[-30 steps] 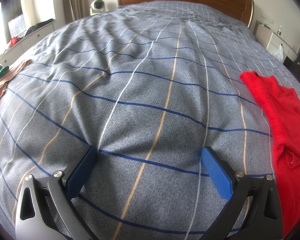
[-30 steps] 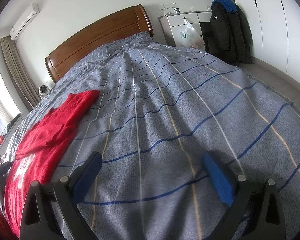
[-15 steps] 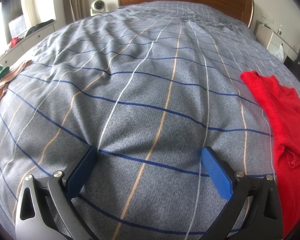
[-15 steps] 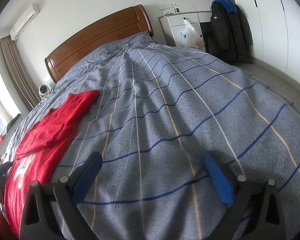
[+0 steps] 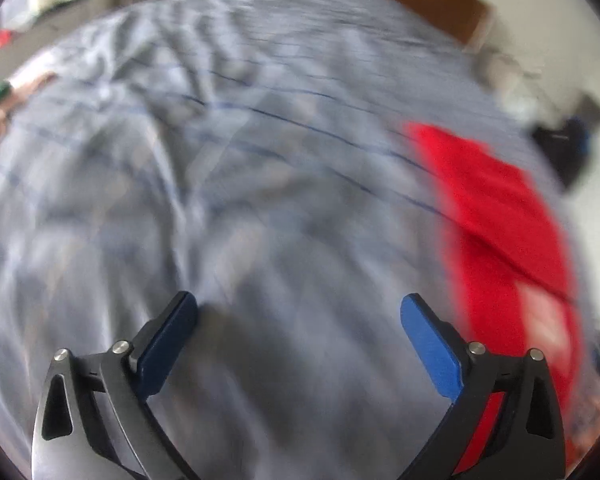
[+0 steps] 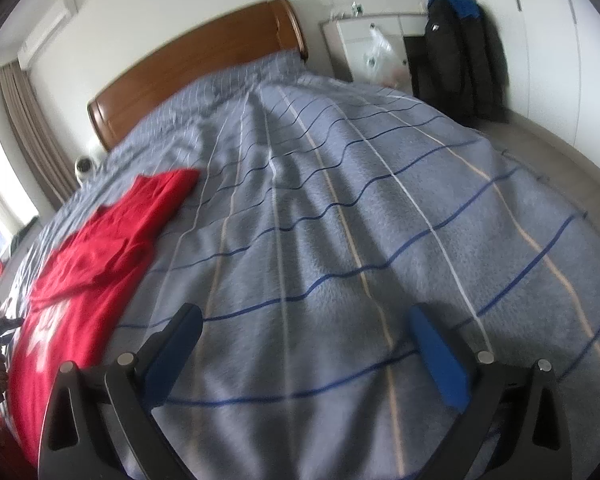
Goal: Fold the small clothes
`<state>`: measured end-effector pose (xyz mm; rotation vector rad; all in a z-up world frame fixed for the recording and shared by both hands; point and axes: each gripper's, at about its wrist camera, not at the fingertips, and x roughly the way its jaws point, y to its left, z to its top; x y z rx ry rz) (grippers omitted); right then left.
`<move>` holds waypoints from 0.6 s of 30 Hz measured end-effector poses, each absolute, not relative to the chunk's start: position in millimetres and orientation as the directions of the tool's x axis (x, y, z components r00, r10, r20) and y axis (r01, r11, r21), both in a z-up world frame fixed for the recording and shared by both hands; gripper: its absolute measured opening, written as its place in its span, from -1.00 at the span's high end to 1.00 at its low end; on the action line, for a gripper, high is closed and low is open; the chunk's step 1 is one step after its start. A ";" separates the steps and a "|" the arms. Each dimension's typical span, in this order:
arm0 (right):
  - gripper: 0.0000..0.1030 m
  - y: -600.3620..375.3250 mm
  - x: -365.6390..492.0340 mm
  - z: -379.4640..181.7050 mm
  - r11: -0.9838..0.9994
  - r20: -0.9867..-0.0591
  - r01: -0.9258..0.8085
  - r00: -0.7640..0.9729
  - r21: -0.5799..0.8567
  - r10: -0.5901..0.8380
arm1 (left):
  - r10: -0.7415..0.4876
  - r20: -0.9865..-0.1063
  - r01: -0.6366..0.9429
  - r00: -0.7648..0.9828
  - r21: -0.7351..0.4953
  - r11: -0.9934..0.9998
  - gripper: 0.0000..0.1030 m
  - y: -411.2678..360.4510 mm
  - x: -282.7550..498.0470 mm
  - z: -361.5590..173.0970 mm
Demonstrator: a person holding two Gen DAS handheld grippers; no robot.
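Left wrist view, blurred: the left tool (image 5: 298, 312) gapes empty over the bed (image 5: 260, 160), a red shirt (image 5: 500, 216) to its right. Right wrist view: the right tool (image 6: 304, 326) gapes empty, shirt lying left.

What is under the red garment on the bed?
The red garment lies flat on the grey striped bedspread, which shows all around it. Part of it is folded over itself, hiding the layer below. Whether anything else lies beneath cannot be seen.
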<state>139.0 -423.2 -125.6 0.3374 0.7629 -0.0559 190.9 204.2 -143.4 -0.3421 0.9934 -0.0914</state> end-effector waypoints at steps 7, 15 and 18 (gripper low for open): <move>-0.96 -325.5 72.8 -90.9 0.867 -0.742 -0.219 0.452 0.447 0.496 | -0.490 -0.774 0.124 0.402 -0.484 0.866 -0.97 130.6 68.3 -145.5; -0.73 -281.5 53.2 -145.4 0.839 -0.797 -0.171 0.261 0.517 0.545 | -0.499 -0.825 0.160 0.267 -0.472 0.867 -0.31 86.3 63.6 -186.8; -0.49 -281.7 60.4 -157.5 0.817 -0.782 -0.134 0.238 0.561 0.576 | -0.500 -0.829 0.157 0.252 -0.475 0.866 0.35 82.8 63.3 -192.2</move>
